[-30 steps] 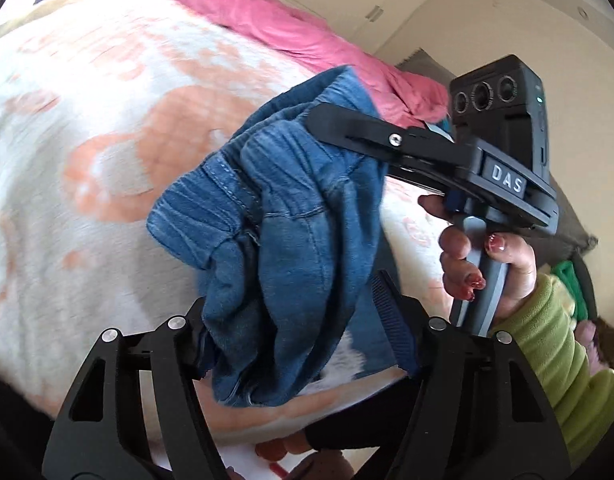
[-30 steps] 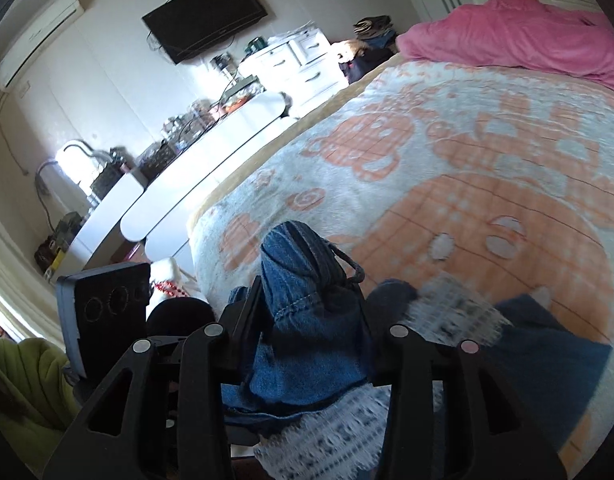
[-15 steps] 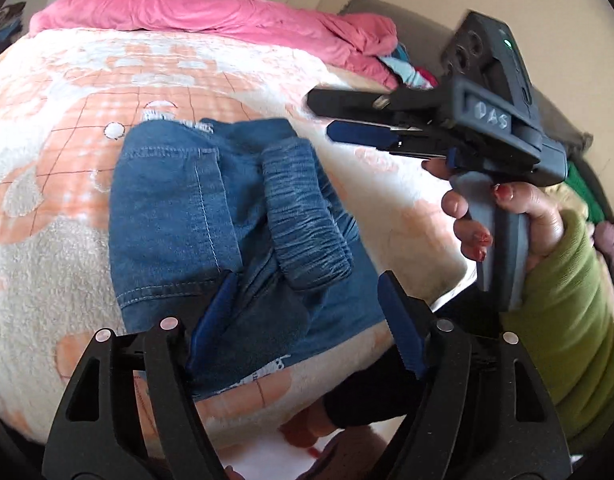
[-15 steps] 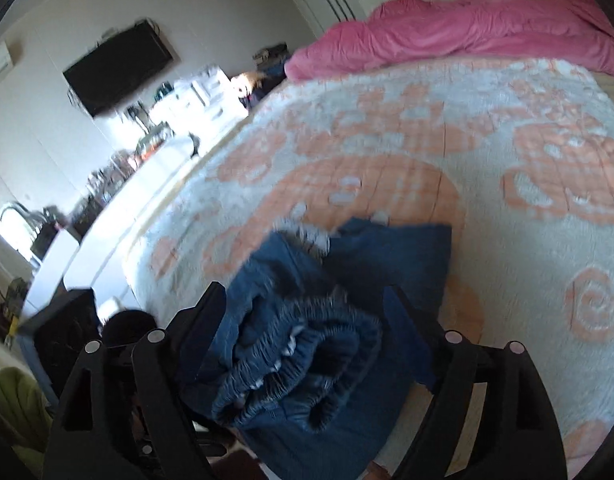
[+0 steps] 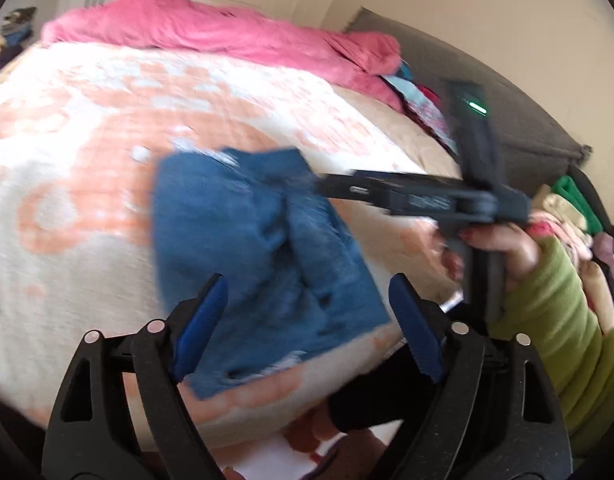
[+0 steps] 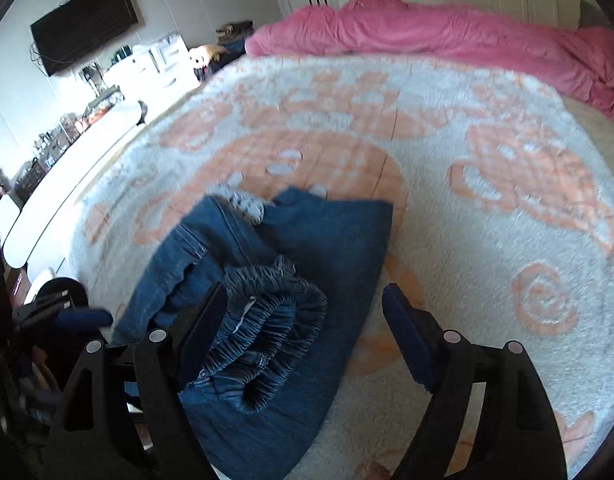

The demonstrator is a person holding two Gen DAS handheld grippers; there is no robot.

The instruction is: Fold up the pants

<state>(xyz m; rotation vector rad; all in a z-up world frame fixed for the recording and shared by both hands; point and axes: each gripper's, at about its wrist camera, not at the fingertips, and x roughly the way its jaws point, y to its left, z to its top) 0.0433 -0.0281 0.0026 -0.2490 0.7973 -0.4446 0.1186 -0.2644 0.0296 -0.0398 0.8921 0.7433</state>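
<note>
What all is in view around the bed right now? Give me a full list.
blue denim pants: one, blue, folded near the bed's front edge
white and orange fluffy blanket: one, covers the bed
pink duvet: one, bunched along the far side
black wall television: one, left wall
white dresser: one, below the television
grey headboard: one, right of the bed
green sleeve: one, right arm
left tool: black, blue pads, open
right tool: black, open
</note>
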